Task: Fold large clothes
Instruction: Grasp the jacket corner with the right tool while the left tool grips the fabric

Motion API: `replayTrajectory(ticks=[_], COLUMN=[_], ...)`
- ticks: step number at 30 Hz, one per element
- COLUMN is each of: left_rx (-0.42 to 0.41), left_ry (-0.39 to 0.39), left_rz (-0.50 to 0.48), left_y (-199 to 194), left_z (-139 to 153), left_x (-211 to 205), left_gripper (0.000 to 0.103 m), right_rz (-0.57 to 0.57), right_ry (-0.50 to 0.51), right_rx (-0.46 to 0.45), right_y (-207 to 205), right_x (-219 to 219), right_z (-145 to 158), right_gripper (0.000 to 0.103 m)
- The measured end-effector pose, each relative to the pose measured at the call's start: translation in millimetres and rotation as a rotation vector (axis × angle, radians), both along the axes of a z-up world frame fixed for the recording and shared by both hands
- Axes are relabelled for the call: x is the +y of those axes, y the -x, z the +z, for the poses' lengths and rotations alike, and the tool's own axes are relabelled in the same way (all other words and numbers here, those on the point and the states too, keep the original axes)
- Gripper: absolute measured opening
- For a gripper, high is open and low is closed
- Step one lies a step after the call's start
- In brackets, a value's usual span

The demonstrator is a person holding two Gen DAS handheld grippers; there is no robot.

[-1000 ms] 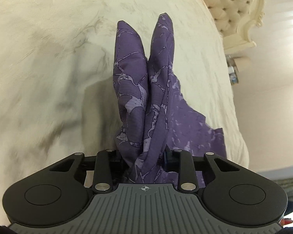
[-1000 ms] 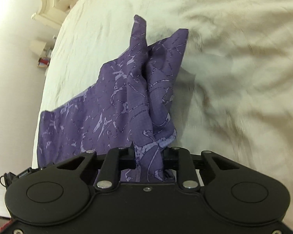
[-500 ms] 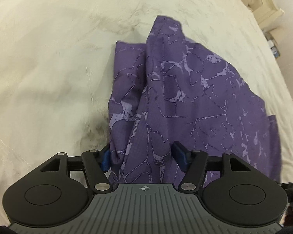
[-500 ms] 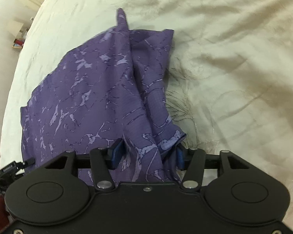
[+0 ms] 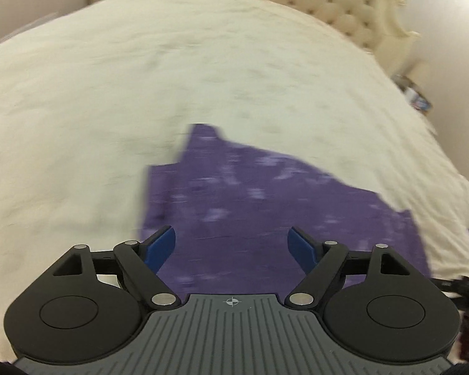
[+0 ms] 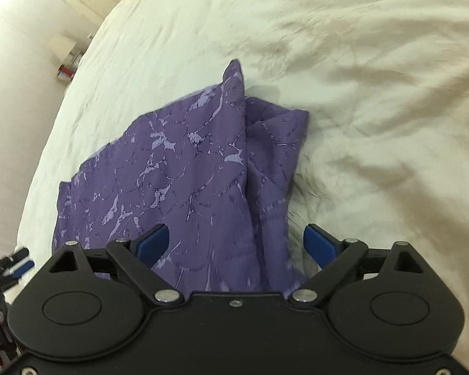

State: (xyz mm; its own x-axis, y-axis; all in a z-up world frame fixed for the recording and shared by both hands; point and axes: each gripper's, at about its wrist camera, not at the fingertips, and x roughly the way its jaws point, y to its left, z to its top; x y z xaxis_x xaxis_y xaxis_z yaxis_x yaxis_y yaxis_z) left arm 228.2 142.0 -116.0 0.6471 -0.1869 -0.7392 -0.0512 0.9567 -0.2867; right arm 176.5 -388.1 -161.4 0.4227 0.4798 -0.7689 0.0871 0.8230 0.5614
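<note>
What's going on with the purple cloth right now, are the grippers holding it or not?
A person is folding a purple garment on a cream bedspread with two handheld grippers. Neither grips it: the left gripper and right gripper are both opening, pads clear of the fabric. The garment lies on the bed below them, with a bunched ridge along its right side in the right wrist view.
</note>
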Motion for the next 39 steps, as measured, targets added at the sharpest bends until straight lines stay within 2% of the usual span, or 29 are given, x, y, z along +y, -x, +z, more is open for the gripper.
replayTrajectory(ticks=[2, 7, 12, 19, 22, 24, 26, 30, 34, 39], left_rx=[-0.002, -0.002, 0.001, 0.032, 0.051, 0.080, 0.116, 0.129, 0.122, 0.070], left_ry=[0.037, 0.106, 0.099, 0.054, -0.005, -0.089, -0.134, -0.136, -0.148, -0.098], left_rz=[-0.043, -0.103, -0.131, -0.102, -0.104, -0.107, -0.102, -0.104, -0.107, -0.122], left_y=[-10, -37, -60, -95, -110, -117, -123, -124, -116, -80], left_z=[-1, -12, -28, -53, -66, -74, -84, -87, -75, -54], left_x=[-20, -71, -111, -133, -140, -149, -152, -149, -149, -151], left_gripper=[0.078, 0.078, 0.078, 0.076, 0.054, 0.031, 0.023, 0.021, 0.021, 0.021], right_rz=[0.026, 0.065, 0.062, 0.045, 0.061, 0.072, 0.077, 0.068, 0.074, 0.077], right_ry=[-0.037, -0.114, -0.115, -0.195, -0.233, -0.261, -0.291, -0.333, -0.341, -0.362], right_rx=[0.037, 0.096, 0.113, 0.132, 0.145, 0.157, 0.173, 0.190, 0.179, 0.168], right_y=[-12, -30, -35, -31, -32, -35, -37, -39, -36, -36], right_x=[2, 11, 15, 4, -2, -6, -11, -17, -19, -24], right_z=[-15, -43, -46, -54, -57, -60, -63, -69, -70, -73], right_gripper=[0.094, 0.103, 0.103, 0.103, 0.103, 0.103, 0.103, 0.103, 0.103, 0.103])
